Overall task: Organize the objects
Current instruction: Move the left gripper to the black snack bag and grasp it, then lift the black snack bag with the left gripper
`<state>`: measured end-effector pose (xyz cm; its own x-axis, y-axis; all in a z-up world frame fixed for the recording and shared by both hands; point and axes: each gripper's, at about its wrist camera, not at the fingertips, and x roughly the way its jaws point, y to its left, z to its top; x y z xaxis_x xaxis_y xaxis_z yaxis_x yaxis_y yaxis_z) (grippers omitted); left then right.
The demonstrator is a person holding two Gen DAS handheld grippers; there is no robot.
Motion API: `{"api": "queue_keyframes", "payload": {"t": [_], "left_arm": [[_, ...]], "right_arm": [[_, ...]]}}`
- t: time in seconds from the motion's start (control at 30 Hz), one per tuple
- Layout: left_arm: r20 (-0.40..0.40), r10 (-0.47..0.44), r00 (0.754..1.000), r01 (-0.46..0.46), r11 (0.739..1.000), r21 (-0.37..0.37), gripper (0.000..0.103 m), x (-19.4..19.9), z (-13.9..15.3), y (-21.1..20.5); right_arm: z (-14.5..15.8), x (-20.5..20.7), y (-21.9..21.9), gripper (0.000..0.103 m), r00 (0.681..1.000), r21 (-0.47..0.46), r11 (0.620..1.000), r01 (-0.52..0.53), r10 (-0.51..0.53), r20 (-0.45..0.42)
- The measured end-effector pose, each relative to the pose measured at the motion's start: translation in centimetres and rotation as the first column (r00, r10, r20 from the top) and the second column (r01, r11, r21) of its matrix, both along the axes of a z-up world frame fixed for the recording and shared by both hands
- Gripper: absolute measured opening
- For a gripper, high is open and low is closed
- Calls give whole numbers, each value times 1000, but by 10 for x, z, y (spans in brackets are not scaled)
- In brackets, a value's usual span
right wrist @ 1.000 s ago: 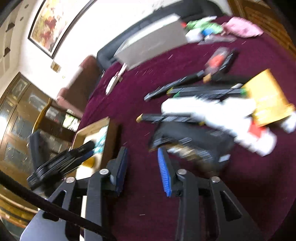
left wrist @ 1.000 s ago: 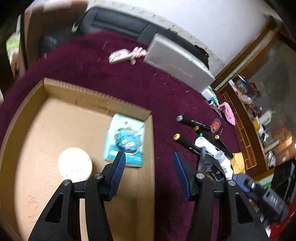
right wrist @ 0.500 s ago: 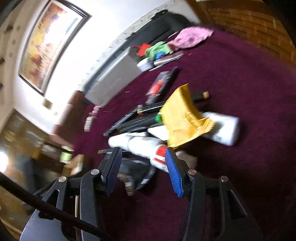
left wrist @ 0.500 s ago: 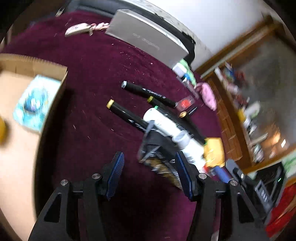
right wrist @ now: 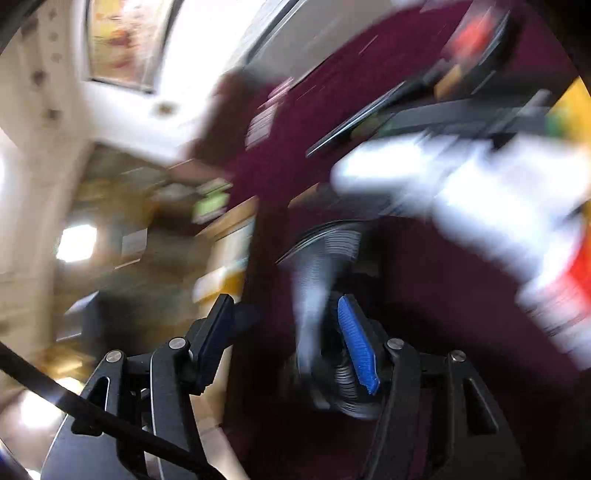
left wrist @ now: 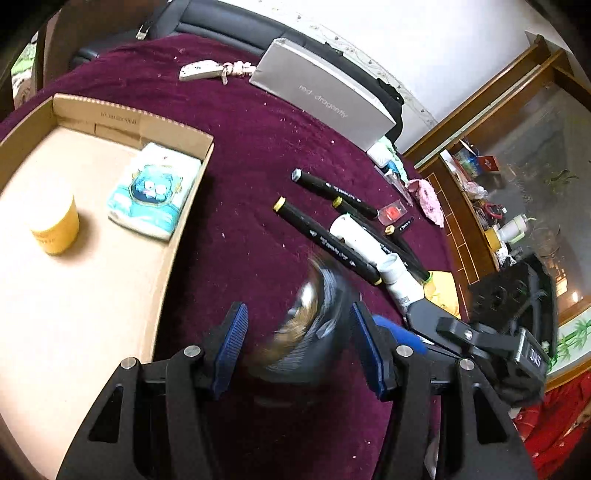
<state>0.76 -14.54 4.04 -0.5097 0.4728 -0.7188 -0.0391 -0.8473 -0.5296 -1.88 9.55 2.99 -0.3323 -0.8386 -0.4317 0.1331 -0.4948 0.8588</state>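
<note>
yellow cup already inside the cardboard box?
Yes, the yellow cup stands upright on the floor of the cardboard box, beside the tissue pack.

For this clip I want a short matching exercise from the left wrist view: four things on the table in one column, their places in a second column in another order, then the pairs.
Things
1. yellow cup
2. grey box
3. pink cloth
4. blurred dark packet

Places
A. between the fingers of the left gripper
B. inside the cardboard box, beside the tissue pack
C. at the far edge of the purple cloth, near the black sofa
D. on the right edge of the table, by the wooden cabinet

Pairs: 1-B, 2-C, 3-D, 4-A
</note>
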Motion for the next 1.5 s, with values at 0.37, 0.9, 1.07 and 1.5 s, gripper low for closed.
{"api": "queue_keyframes", "payload": {"t": [0.37,0.9,1.07,1.5], "left_arm": [[-83,-320,944,247,850,-465,51,17,8,72],[81,-816,573,537,299,-788,51,63,2,115],[78,-826,558,584,324,-744,52,63,-2,109],[20,-780,626,637,496,-591,52,52,26,70]], "right_arm": [[0,35,61,59,972,122,964,236,-235,-20],[21,44,97,58,952,211,928,307,-301,-61],[30,19,80,58,962,388,880,275,-249,-115],[16,-25,0,57,986,810,572,128,18,-168]]}}
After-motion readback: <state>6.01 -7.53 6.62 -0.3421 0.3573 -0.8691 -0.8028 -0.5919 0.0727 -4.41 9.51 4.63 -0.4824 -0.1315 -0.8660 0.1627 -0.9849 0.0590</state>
